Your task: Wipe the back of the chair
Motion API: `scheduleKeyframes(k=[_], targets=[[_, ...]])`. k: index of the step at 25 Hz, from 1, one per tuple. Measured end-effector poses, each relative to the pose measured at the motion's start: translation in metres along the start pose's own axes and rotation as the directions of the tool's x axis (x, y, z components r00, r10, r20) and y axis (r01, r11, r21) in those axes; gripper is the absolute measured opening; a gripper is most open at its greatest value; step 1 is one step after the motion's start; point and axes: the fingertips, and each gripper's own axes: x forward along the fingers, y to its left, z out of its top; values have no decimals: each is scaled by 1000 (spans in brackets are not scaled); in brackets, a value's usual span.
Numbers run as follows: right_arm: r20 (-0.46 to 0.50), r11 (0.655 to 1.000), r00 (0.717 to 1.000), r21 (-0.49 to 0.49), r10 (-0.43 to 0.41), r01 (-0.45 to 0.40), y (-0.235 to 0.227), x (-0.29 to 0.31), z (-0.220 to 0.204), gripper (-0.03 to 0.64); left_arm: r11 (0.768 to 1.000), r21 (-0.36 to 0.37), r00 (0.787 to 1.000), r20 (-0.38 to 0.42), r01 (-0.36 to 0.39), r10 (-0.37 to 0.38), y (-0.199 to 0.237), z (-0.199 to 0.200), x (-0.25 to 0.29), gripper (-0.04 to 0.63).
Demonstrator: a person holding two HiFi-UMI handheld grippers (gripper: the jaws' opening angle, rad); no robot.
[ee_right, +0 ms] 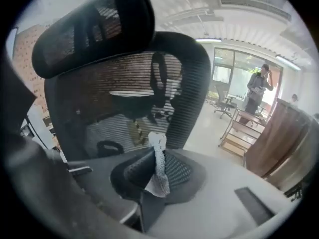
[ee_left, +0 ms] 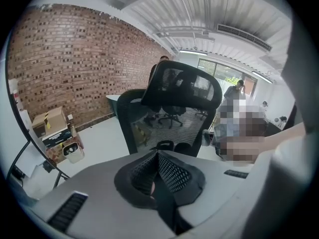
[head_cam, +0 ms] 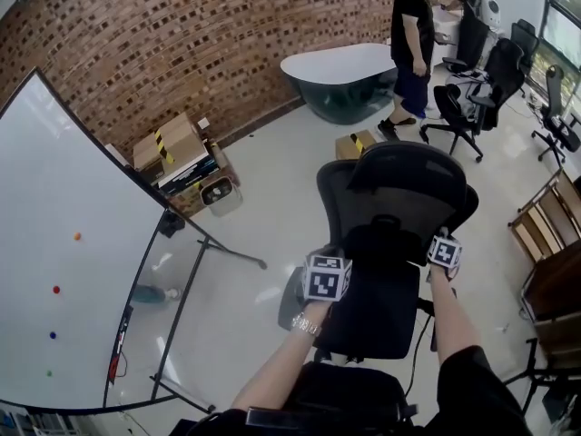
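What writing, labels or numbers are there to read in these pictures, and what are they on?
No text can be read in any view.
Cardboard boxes: yellow-and-black striped tape only; any print is too small to read.
Whiteboard: a few coloured dots, no writing.
Marker cubes on the grippers: black-and-white square patterns, not letters or numbers.
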Motion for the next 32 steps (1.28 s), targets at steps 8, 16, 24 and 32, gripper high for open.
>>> scheduleKeyframes(k=[8,16,24,32], targets=[[32,925,932,-137,361,-354,209,-4,-1,44,1000,12,999,-30,-16,17,1,-10,5,0],[-110,815,870,-308,481,-490,333,-3,-11,46,999,-6,999,-38,-38,38,13,-21,-9,0],[-112,881,949,-352,296,-316,238,32,-28,46,998,-11,998,-30,-64,64,29,-20,-13,0],[-70,981,996,-179,56,-68,42,37,-32,44,1000,-1,1000,-25,-4,4,12,-12,1,0]])
